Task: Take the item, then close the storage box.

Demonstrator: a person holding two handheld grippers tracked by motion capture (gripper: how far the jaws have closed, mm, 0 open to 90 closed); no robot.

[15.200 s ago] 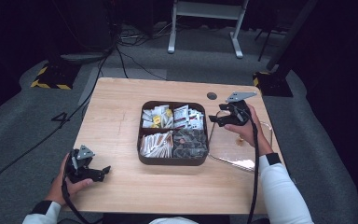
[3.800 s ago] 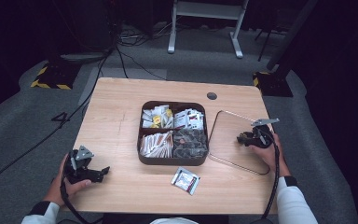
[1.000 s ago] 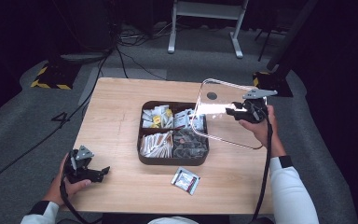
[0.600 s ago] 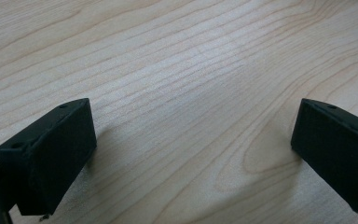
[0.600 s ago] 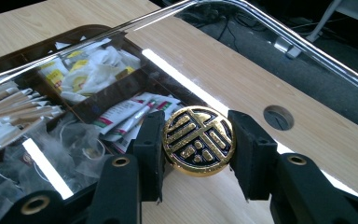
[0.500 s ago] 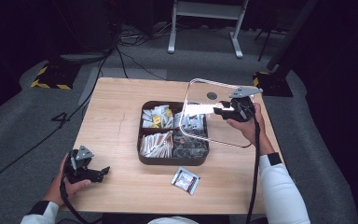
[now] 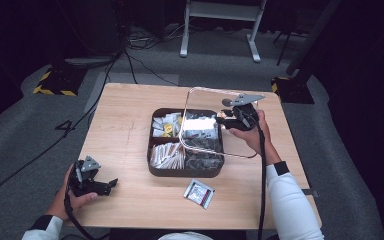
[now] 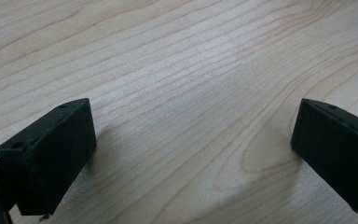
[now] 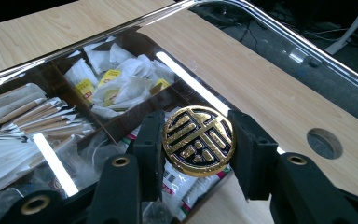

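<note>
The pale, matt wood-grain bench [image 8: 177,70] is smooth. The clear glossy lid [image 9: 270,79] has a shiny chrome-like rim and a gold-and-black embossed round knob [image 9: 198,147]. The right tool [image 9: 198,154] has matt black pads [image 9: 150,154].

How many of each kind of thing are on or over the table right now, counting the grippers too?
Grippers: 2, the left gripper resting on the table and the right gripper holding the lid
Compartment box: 1
Clear lid with gold knob: 1
Loose packet: 1
Total: 5
</note>
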